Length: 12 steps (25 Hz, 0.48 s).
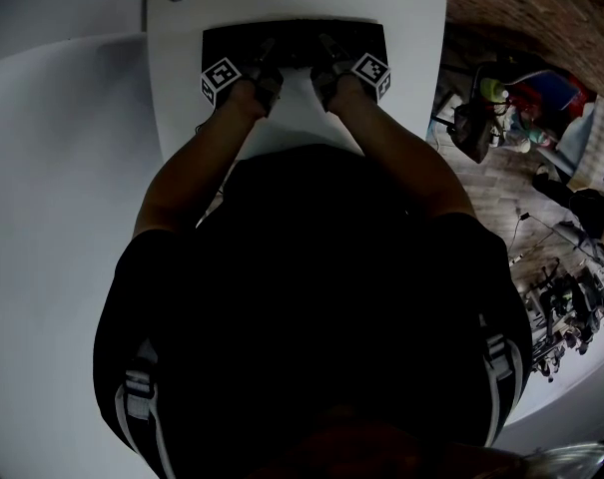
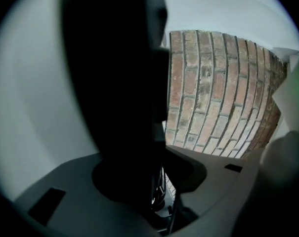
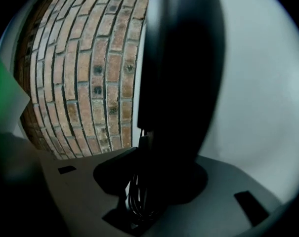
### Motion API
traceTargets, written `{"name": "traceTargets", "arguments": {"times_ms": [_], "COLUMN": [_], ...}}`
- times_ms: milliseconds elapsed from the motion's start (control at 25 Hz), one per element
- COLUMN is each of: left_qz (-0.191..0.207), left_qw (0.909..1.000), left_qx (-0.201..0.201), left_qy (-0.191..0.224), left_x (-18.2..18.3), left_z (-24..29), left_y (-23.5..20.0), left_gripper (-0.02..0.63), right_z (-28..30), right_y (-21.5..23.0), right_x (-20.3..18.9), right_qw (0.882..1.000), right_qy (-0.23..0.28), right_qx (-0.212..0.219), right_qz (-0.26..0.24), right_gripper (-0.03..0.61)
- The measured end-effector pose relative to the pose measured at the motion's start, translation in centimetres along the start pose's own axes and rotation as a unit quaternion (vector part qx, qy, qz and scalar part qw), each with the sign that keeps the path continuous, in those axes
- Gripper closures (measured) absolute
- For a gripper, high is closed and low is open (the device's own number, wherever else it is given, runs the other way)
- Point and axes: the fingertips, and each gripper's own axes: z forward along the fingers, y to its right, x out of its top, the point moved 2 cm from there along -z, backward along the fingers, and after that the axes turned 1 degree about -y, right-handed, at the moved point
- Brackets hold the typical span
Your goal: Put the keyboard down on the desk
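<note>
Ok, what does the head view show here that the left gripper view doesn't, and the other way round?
Only the head view: the black keyboard over the white desk, the left gripper and right gripper at its near edge, the person's arms, and clutter on the floor at the right.
Only the left gripper view: a dark upright post close ahead, with cables at its foot.
Both: the brick wall.
</note>
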Motion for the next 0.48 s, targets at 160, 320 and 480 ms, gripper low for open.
{"name": "traceTargets", "arguments": {"times_ms": [160,320,480], "left_qz": [0.001,-0.004,-0.005], "left_qw": [1.0000,0.9999,0.9999], "left_qx": [0.001,0.002,0.008], "left_qy": [-0.007,-0.009,-0.014], "left_x": [-0.17,-0.41,-0.68], "left_z": [0.00,-0.65,-0.85], "left_y": [0.09,-0.07,-0.29], "left_gripper": [0.415,0.386,0.372], "right_z": [-0.25,-0.83,-1.04], "right_y": [0.05,0.49,0.69], "right_x": [0.11,-0.03,0.05], "right_qw": [1.000,0.999,0.999], "right_qy": [0.003,0.010,0.007], "right_qx": [-0.013,-0.035,-0.047], "right_qz": [-0.008,-0.016,-0.023], "right_gripper": [0.377,0.362,0.353]}}
